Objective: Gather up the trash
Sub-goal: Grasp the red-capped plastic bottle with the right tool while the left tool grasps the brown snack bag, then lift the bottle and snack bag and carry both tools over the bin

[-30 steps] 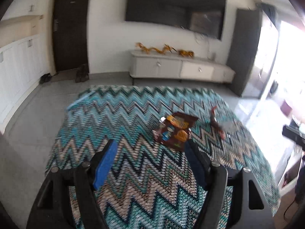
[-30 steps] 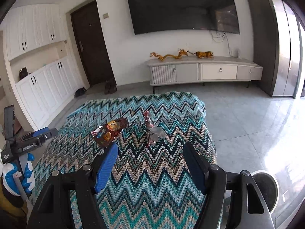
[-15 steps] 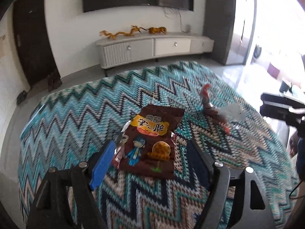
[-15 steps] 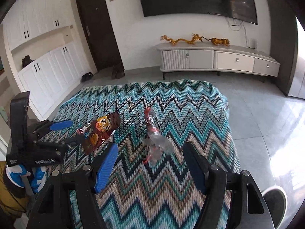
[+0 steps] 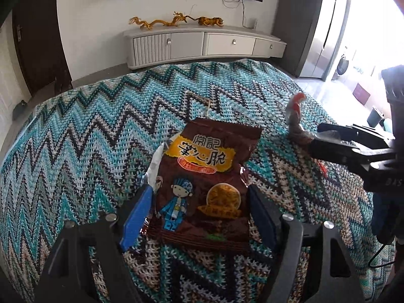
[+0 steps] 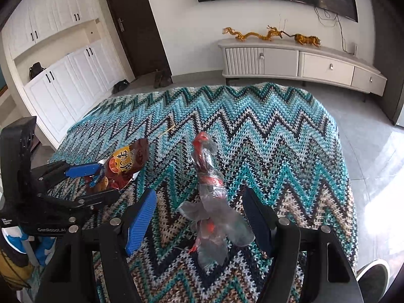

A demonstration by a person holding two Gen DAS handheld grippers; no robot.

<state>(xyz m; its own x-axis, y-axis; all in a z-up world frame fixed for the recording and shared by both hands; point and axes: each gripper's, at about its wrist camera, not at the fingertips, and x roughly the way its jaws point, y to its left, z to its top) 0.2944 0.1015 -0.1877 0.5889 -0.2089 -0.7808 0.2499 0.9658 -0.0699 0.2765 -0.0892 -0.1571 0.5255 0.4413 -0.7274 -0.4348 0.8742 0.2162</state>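
A brown snack bag (image 5: 207, 166) lies flat on the zigzag knitted blanket (image 5: 88, 131). My left gripper (image 5: 200, 192) straddles the bag's lower half; its jaws are closing, with the blue pads close to the bag's edges and no squeeze visible. In the right wrist view, the same bag (image 6: 126, 166) sits between the left gripper's (image 6: 106, 180) fingers. A twisted clear-and-red plastic wrapper (image 6: 207, 174) lies to the right of the bag. My right gripper (image 6: 199, 197) stands open around its lower part, pads apart from it. The left wrist view shows the wrapper (image 5: 294, 111) at the right gripper's (image 5: 317, 139) tips.
A thin wooden stick (image 6: 168, 128) lies on the blanket beyond the bag. A low TV cabinet (image 6: 303, 63) stands against the far wall, white cupboards (image 6: 63, 83) and a dark door (image 6: 136, 25) to the left. A shoe (image 6: 373, 275) shows on the tiled floor at the lower right.
Both grippers have come down and forward onto the blanket. The snack bag now lies between the left fingers and the wrapper between the right ones.
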